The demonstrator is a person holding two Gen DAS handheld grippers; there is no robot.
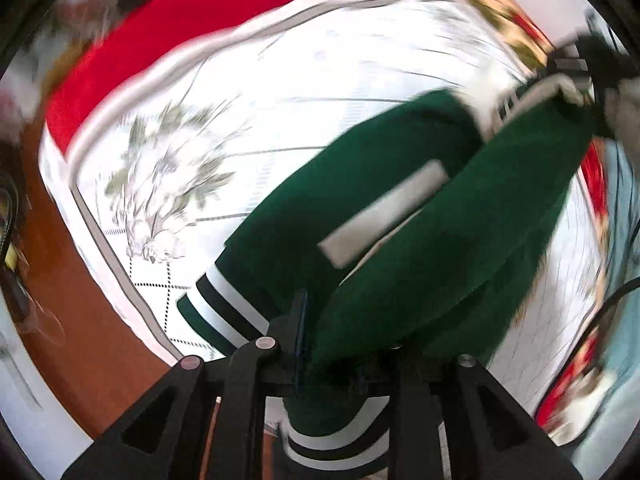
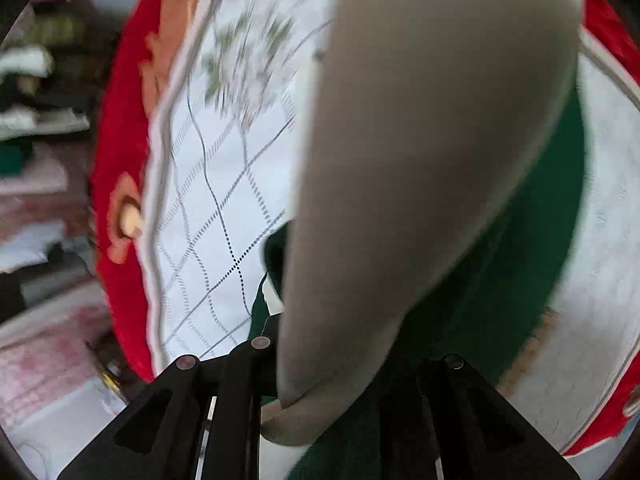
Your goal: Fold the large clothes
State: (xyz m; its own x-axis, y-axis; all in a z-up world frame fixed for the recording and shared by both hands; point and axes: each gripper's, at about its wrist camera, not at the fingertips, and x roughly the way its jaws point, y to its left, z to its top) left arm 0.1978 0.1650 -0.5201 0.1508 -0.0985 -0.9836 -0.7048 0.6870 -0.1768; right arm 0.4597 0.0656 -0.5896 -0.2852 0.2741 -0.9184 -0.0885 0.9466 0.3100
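- Your left gripper is closed on the green garment: the cloth is bunched between its jaws at the near edge of the left view, and a striped white-and-dark cuff hangs just to the left of them.
- From that grip the garment runs up and to the right, held above the bed cover, towards your right gripper, which shows small and blurred at the far right.
- A white rectangular patch sits on the green cloth about midway along that span.
- In the right view, your right gripper is clamped on the same garment; a broad pale grey panel of it, a lining by the look of it, rises from between the jaws and fills the middle of the frame.
- Green cloth lies to the right of and beneath that grey panel.
- The cover below is white with a grey diamond grid and a leafy print, edged by a grey band and a red border.
- At the far left of the right view stand blurred shelves; what they hold cannot be made out.
- Both views are smeared, so fine detail at the jaws is unclear.
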